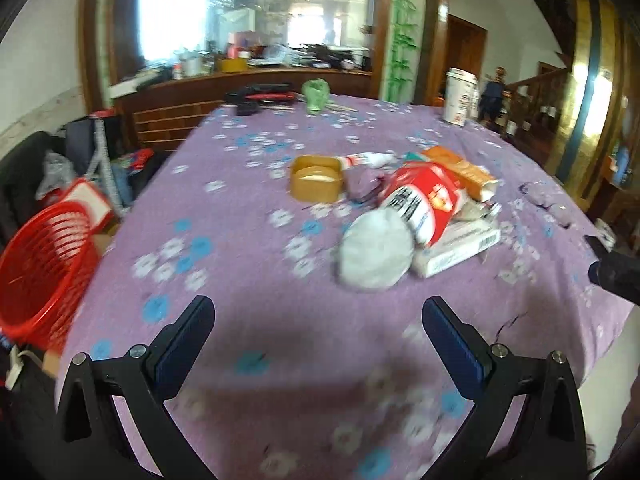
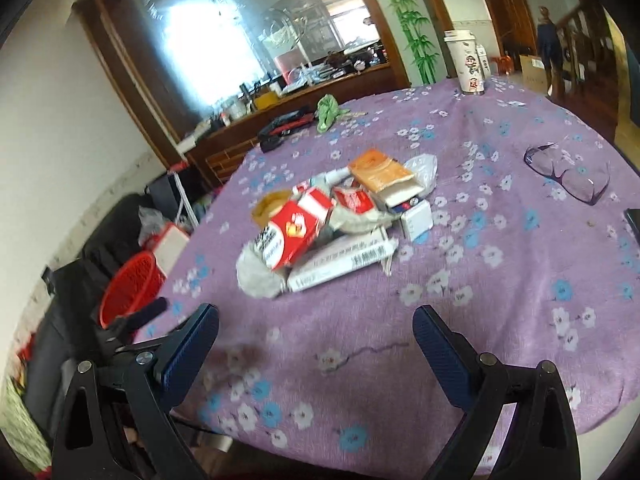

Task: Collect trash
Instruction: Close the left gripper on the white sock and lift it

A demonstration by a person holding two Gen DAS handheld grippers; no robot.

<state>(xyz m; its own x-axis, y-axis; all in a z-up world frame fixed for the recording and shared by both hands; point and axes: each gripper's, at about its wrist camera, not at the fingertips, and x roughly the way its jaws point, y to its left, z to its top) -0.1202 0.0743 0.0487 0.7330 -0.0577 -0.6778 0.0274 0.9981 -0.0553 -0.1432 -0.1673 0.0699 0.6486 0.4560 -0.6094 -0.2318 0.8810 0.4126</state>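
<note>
Left wrist view: the left gripper is seen spread wide and empty above the purple cloth. The trash pile is heaped mid-table, ahead of the jaws and apart from them. A red basket is noted beside the table's left edge. The right gripper is likewise spread, nothing held.

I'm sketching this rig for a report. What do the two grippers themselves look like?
Both match. The left gripper and right gripper each have black angular frames with triangular cut-outs, silver round bolts at the joints, and two fingers faced with dark blue ribbed pads. No sleeves or markings show.
</note>
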